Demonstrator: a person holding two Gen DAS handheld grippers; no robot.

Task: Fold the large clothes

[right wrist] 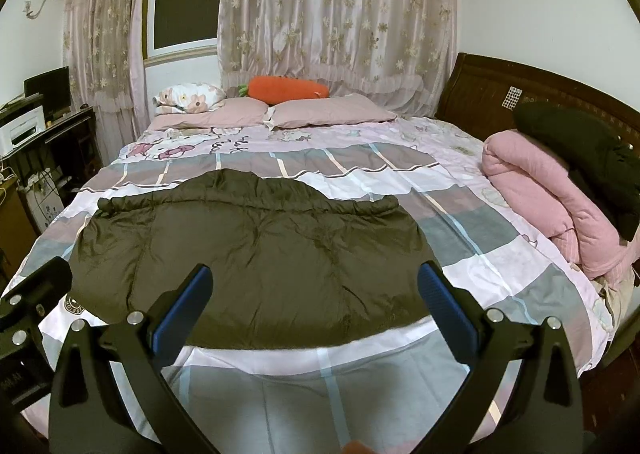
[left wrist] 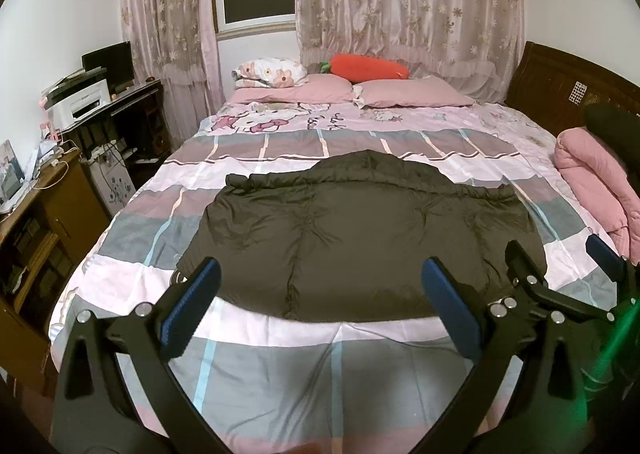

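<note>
A dark olive padded jacket (left wrist: 360, 230) lies spread flat on the bed, its hem toward me; it also shows in the right wrist view (right wrist: 256, 262). My left gripper (left wrist: 320, 274) is open and empty, held above the near hem of the jacket. My right gripper (right wrist: 316, 282) is open and empty, held over the jacket's near hem. The right gripper also shows at the right edge of the left wrist view (left wrist: 560, 254). Part of the left gripper (right wrist: 28, 294) shows at the left edge of the right wrist view.
The bed (left wrist: 280, 374) has a pink and grey checked cover. A rolled pink quilt (right wrist: 540, 190) with a dark garment (right wrist: 592, 158) on it lies at the right. Pillows (left wrist: 332, 90) and an orange carrot cushion (left wrist: 368, 66) lie beyond the jacket. A desk (left wrist: 120, 106) and cabinet (left wrist: 44, 214) stand on the left.
</note>
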